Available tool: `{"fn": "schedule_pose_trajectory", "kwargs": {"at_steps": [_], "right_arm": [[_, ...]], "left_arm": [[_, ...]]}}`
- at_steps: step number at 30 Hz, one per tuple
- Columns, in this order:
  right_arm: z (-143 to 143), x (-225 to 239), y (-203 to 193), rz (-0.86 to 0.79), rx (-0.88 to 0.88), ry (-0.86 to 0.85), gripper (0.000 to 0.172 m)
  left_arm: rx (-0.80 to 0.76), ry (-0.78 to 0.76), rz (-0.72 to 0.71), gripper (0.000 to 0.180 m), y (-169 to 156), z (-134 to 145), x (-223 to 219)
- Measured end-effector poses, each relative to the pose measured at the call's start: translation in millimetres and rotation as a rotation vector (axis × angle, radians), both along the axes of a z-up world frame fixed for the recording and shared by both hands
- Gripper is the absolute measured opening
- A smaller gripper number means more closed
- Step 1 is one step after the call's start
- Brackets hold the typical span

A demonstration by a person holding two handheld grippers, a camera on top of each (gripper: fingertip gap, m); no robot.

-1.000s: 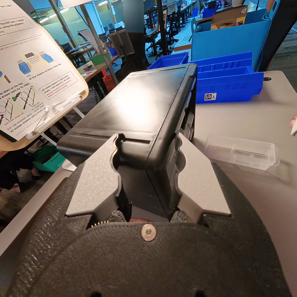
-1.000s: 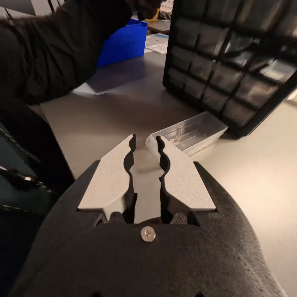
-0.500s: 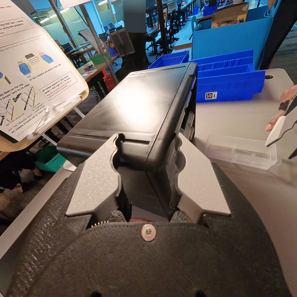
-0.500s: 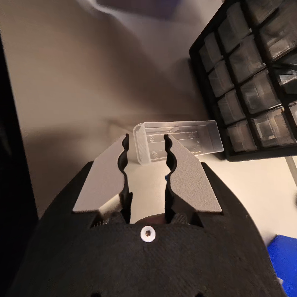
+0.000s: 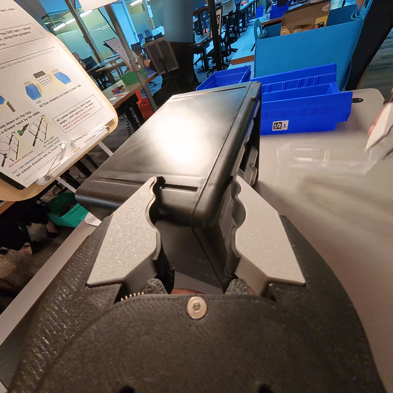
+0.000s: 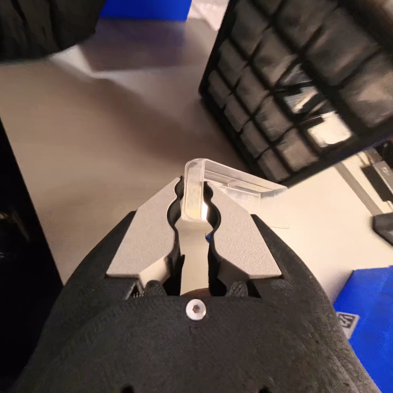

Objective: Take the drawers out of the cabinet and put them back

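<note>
Right claw [image 6: 192, 192] closed on the ribbed front end of a clear plastic drawer [image 6: 238, 187], both grey fingertips [image 6: 168, 191] pressed against its narrow sides. Drawer lifted clear of the pale grey worktop [image 6: 106, 138], tilted, its long body running off to the right toward the black plastic cabinet [image 6: 297, 85]. Cabinet front seen as a grid of compartments filled with further clear drawers [image 6: 274, 119], blurred by motion. Corner of a blue plastic bin [image 6: 372, 308] with a square black-and-white marker at lower right, a dark sleeve [image 6: 42, 25] across the upper left.

Left claw [image 5: 195, 189] spread wide around the near upper corner of the same black cabinet [image 5: 180, 138], one grey finger [image 5: 131, 223] lying on the glossy top panel, the other [image 5: 261, 229] down along the drawer face. Whether the pads actually press the casing: cannot tell. Beyond the cabinet, two blue plastic bins [image 5: 297, 106] side by side on the worktop [image 5: 319, 212], the nearer one bearing a small square marker. At the far right, a smeared pale shape, the right claw [image 5: 380, 131] with the drawer, too blurred to read. To the left, a printed instruction sheet clipped to a wooden board [image 5: 42, 95] on a stand, office desks and chairs behind.
</note>
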State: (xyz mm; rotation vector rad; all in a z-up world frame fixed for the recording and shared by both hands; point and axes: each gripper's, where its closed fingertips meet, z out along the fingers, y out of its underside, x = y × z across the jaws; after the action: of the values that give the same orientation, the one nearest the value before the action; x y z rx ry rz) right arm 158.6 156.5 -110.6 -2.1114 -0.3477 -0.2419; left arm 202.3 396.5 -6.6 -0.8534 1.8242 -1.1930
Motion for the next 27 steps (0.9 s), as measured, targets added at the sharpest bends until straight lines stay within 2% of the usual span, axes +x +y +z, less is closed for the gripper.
{"fn": "schedule_pose_trajectory", "kwargs": {"at_steps": [3,6,9,12,16,19,22,27], "right_arm": [[47,25,-19,-0.072,0.1,0.053,0.019],[93,76,-48,-0.234,0.168,0.046,0.019],[110,142,-85,-0.444,0.137,0.004,0.019],[88,198,-115,-0.612,0.043,0.048,0.019],[31,250,-133,-0.729,-0.087,0.104,0.019],[-8,274,-135,-0.754,-0.148,0.137,0.02],[-32,285,-128,-0.718,-0.161,0.14,0.02],[-53,290,-126,-0.691,-0.221,0.086,0.02]], "left_arm": [[0.002,0.0,0.002,0.068,0,0,0],[0.002,0.0,0.002,0.068,0,0,0],[0.004,0.001,0.002,0.067,0,0,0],[0.007,0.001,0.004,0.068,-1,0,1],[0.009,0.001,0.008,0.068,-1,0,1],[0.008,-0.001,0.008,0.068,-1,0,1],[0.005,-0.003,0.005,0.068,-1,0,1],[0.004,-0.003,0.0,0.067,-1,0,1]]}}
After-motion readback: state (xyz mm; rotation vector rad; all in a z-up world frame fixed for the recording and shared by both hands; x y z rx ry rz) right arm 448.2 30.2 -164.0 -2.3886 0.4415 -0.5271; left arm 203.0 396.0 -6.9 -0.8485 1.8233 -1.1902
